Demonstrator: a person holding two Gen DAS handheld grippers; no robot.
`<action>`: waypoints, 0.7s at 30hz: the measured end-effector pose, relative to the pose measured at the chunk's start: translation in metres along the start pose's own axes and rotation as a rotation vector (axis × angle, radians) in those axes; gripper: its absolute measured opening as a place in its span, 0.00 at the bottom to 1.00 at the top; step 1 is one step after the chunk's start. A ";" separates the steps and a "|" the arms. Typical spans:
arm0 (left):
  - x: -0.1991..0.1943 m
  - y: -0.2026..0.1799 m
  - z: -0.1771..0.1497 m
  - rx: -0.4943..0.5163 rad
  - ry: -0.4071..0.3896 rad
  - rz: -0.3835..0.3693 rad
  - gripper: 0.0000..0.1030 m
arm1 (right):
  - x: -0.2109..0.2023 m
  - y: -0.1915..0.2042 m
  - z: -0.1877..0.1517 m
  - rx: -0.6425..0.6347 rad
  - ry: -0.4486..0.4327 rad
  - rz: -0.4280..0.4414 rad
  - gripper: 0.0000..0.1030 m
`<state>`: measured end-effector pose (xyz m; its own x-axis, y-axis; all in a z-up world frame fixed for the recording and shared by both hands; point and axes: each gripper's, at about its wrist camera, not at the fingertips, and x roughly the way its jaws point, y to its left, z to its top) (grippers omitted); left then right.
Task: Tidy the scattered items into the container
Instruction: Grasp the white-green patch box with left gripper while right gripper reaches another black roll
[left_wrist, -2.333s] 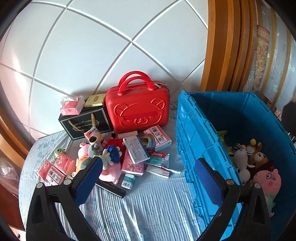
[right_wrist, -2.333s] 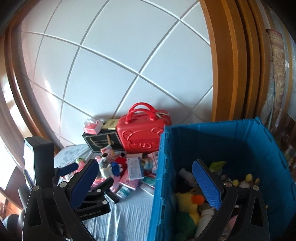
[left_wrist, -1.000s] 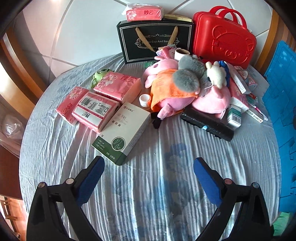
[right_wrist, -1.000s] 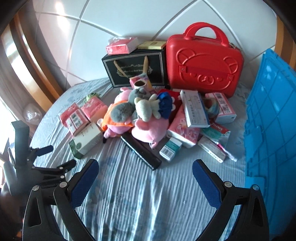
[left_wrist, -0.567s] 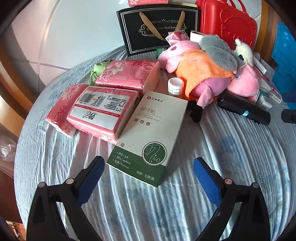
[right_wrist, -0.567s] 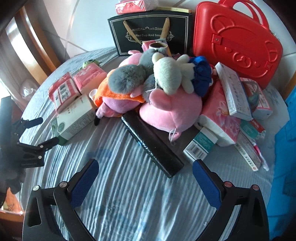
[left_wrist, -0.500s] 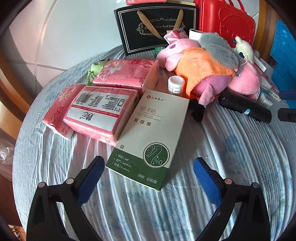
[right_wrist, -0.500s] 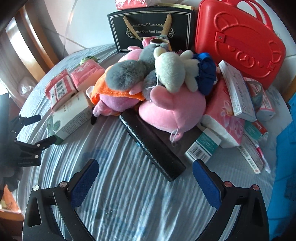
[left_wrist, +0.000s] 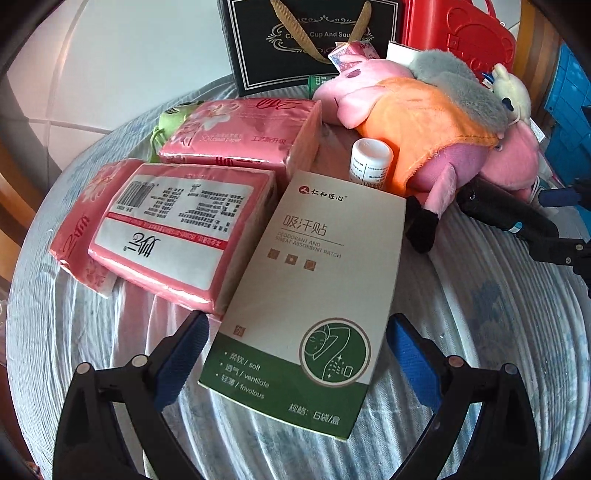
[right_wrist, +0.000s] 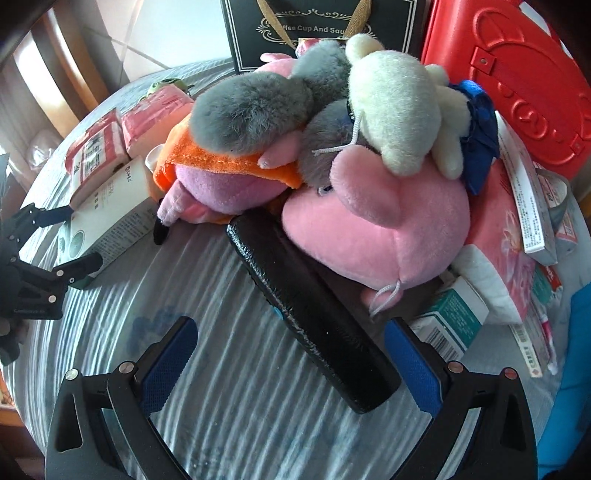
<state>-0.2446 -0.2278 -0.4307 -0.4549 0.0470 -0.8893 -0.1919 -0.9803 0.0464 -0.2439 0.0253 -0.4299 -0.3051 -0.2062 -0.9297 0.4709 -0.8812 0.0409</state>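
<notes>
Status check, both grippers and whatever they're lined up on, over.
Left gripper open, straddling the green-and-white patch box. Right gripper open over the black case. Pink tissue pack touches the box; round pink plush overlaps the case.

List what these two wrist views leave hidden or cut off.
- Blue container: left wrist view, cut by the right edge; contents unseen.
- Black gift bag: right wrist view, top cropped.
- Small white bottle: label print too small.
- Black case: far end under the pink plush.
</notes>
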 end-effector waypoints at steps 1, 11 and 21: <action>0.003 -0.001 0.001 0.000 0.008 -0.004 0.96 | 0.004 0.000 0.001 -0.002 0.006 -0.002 0.99; 0.004 -0.031 -0.009 0.013 0.011 -0.037 0.78 | 0.023 0.005 0.010 -0.058 0.036 -0.092 0.83; -0.006 -0.040 -0.026 -0.048 0.011 -0.026 0.76 | 0.012 0.005 0.000 -0.109 0.029 -0.134 0.49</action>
<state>-0.2117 -0.1935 -0.4392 -0.4405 0.0702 -0.8950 -0.1611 -0.9869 0.0019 -0.2457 0.0185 -0.4404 -0.3481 -0.0762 -0.9344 0.5147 -0.8485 -0.1226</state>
